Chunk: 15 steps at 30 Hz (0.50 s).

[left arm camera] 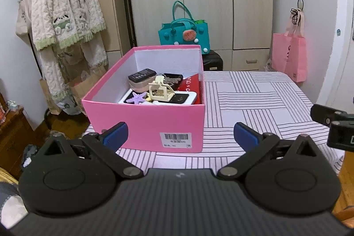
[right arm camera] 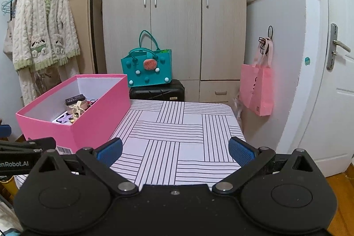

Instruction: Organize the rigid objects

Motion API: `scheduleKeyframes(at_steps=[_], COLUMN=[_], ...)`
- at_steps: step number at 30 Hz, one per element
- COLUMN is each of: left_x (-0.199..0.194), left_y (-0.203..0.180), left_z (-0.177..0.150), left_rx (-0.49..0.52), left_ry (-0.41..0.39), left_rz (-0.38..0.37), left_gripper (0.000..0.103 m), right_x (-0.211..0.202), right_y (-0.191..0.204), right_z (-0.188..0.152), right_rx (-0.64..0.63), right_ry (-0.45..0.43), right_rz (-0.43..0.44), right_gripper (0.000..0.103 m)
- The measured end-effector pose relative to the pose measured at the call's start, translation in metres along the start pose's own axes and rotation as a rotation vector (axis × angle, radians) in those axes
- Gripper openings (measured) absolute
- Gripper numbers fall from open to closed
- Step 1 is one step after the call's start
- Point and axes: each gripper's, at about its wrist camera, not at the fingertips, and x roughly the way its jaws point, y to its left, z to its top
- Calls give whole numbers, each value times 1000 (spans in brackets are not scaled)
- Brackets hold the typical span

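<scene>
gaping wide and empty, both tongs, left [left arm camera: 181, 135] and right [right arm camera: 175, 150], face the pink box [left arm camera: 146, 121].

Background: robe [left arm camera: 66, 12] on rack, teal bag [right arm camera: 147, 68] atop black suitcase [right arm camera: 157, 91], wardrobe [right arm camera: 174, 14], pink bag [right arm camera: 256, 90], door [right arm camera: 331, 81].

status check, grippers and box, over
Left gripper open, empty, facing pink box. Right gripper open, empty, over striped table. Small items all in box. Nothing in the way.
</scene>
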Motion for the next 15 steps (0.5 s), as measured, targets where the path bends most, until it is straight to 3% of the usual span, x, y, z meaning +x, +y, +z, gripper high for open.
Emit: scheduleKeyframes(at_steps=[15], left_x=[2], left_y=[8], left_z=[-1], left_rx=[-26], left_ry=[10], left_rz=[-11], left_gripper=[103], right_x=[6], right_y=[4], right_z=[0], right_rx=[-6], right_ry=[28], right_rz=[3], right_gripper=[103])
